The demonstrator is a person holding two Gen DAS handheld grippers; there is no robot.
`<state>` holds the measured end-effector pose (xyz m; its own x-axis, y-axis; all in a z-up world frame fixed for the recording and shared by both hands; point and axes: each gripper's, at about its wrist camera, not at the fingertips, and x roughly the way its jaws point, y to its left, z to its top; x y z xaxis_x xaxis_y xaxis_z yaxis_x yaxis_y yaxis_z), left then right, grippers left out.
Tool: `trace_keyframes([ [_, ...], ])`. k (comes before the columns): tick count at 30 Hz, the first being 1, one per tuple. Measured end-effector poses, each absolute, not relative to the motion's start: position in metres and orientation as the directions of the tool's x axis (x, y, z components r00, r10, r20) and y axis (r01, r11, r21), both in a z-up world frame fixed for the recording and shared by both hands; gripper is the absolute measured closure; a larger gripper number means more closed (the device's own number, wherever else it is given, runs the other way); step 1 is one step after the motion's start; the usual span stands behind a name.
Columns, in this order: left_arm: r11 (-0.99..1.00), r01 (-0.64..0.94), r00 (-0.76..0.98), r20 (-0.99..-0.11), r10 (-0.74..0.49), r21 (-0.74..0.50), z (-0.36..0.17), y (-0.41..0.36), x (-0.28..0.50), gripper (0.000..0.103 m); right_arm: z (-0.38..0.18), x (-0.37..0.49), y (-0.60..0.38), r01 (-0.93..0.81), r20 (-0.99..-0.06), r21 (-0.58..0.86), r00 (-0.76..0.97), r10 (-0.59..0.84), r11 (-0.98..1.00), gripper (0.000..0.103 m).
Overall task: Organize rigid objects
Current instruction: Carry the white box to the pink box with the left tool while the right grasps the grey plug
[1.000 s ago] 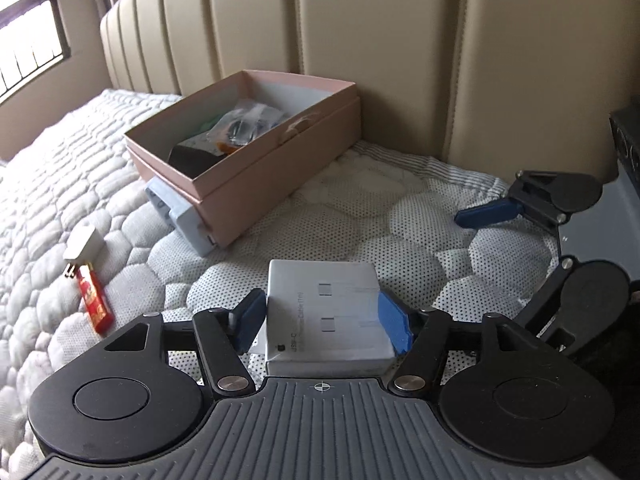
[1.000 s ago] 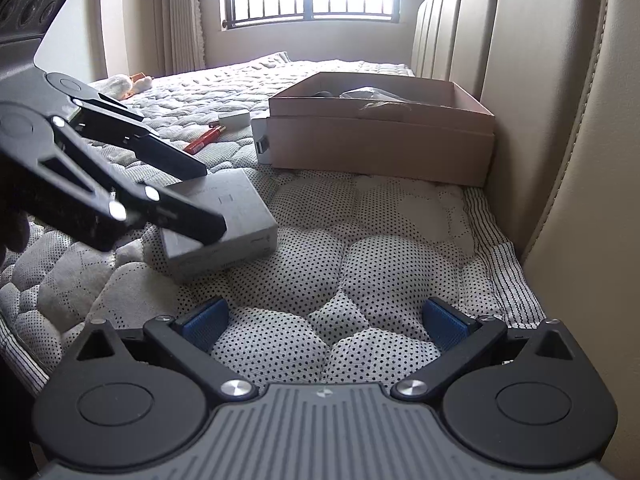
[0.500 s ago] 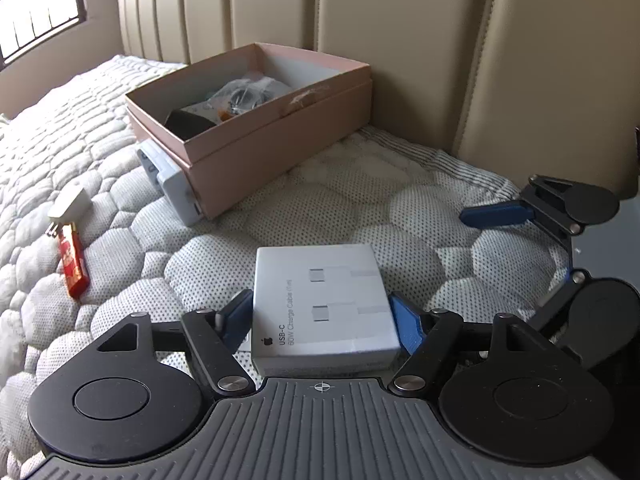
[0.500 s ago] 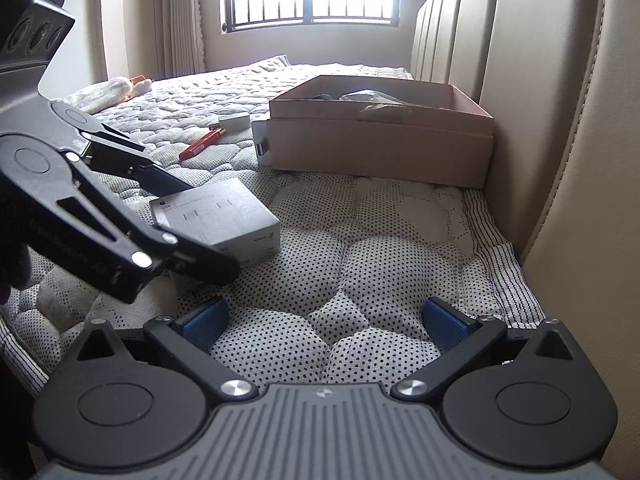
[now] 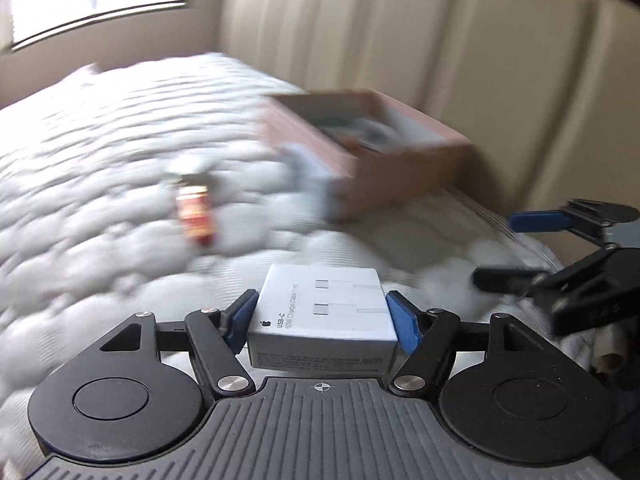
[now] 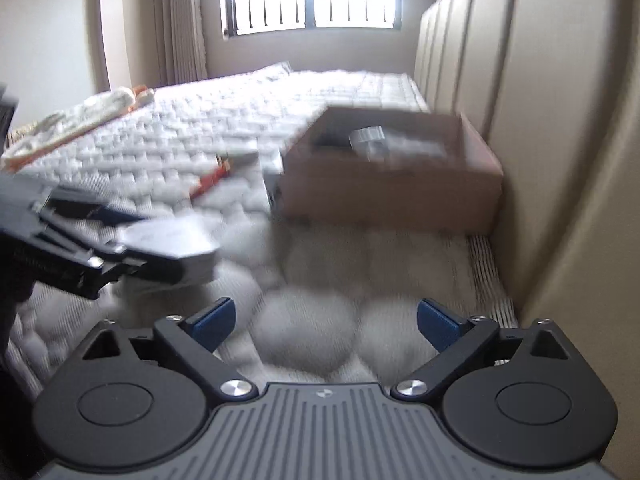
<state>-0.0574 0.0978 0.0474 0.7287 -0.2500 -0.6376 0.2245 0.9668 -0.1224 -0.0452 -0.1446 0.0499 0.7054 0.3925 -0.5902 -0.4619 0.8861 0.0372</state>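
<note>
A white USB-C cable box (image 5: 328, 300) sits between the blue pads of my left gripper (image 5: 322, 314), which is shut on it and carries it just above the quilted mattress (image 5: 100, 200). The right wrist view shows the same box (image 6: 176, 236) blurred at the left, in the left gripper (image 6: 156, 244). An open pink cardboard box (image 5: 400, 168) holding bagged items stands against the headboard, also seen as the pink box (image 6: 392, 196). My right gripper (image 6: 324, 320) hovers over bare mattress; its jaws are closing with nothing between them. It appears at the right edge as the right gripper (image 5: 516, 250).
A red oblong item (image 5: 196, 216) and a small white plug lie on the mattress left of the pink box. A pale grey adapter (image 5: 308, 180) leans on the box's near side. The padded headboard (image 6: 560, 120) runs along the right. A folded cloth (image 6: 80, 116) lies far left.
The left gripper has swung across the bed with the white box, and its view has rolled and blurred. The right gripper has risen, and its jaws stand slightly narrower.
</note>
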Motion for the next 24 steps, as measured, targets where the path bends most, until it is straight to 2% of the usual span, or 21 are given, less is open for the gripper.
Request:
trace_keyframes([
  [5,0.984,0.041,0.766,-0.626,-0.144,-0.175,0.048,0.159,-0.073,0.029,0.085,-0.014,-0.081,-0.546,-0.543,0.008,0.701,0.462,0.838,0.010],
  [7,0.981,0.001,0.768,-0.628,-0.125,-0.194,0.046,0.176,-0.076,0.029,0.092,0.007,-0.047,-0.584,-0.556,0.006,0.673,0.488,0.812,0.017],
  [10,0.976,-0.008,0.774,-0.619,-0.133,-0.219,0.046,0.197,-0.083,0.029,0.092,0.045,0.009,-0.621,-0.596,-0.048,0.646,0.476,0.782,0.024],
  [14,0.975,-0.019,0.784,-0.608,-0.123,-0.222,0.048,0.217,-0.089,0.029,0.075,0.095,0.069,-0.605,-0.647,-0.155,0.659,0.382,0.781,0.025],
  [20,0.964,-0.013,0.788,-0.596,-0.153,-0.265,0.042,0.227,-0.084,0.029,0.043,0.168,0.108,-0.545,-0.735,-0.129,0.613,0.289,0.828,0.026],
  [21,0.963,-0.012,0.787,-0.596,-0.158,-0.271,0.041,0.227,-0.084,0.029,0.038,0.176,0.111,-0.545,-0.755,-0.119,0.592,0.280,0.830,0.028],
  [23,0.960,-0.005,0.784,-0.597,-0.169,-0.279,0.038,0.226,-0.082,0.029,0.029,0.181,0.114,-0.540,-0.776,-0.116,0.574,0.264,0.833,0.041],
  [24,0.960,-0.001,0.782,-0.598,-0.174,-0.280,0.037,0.225,-0.082,0.029,0.029,0.180,0.114,-0.546,-0.776,-0.112,0.570,0.270,0.830,0.040],
])
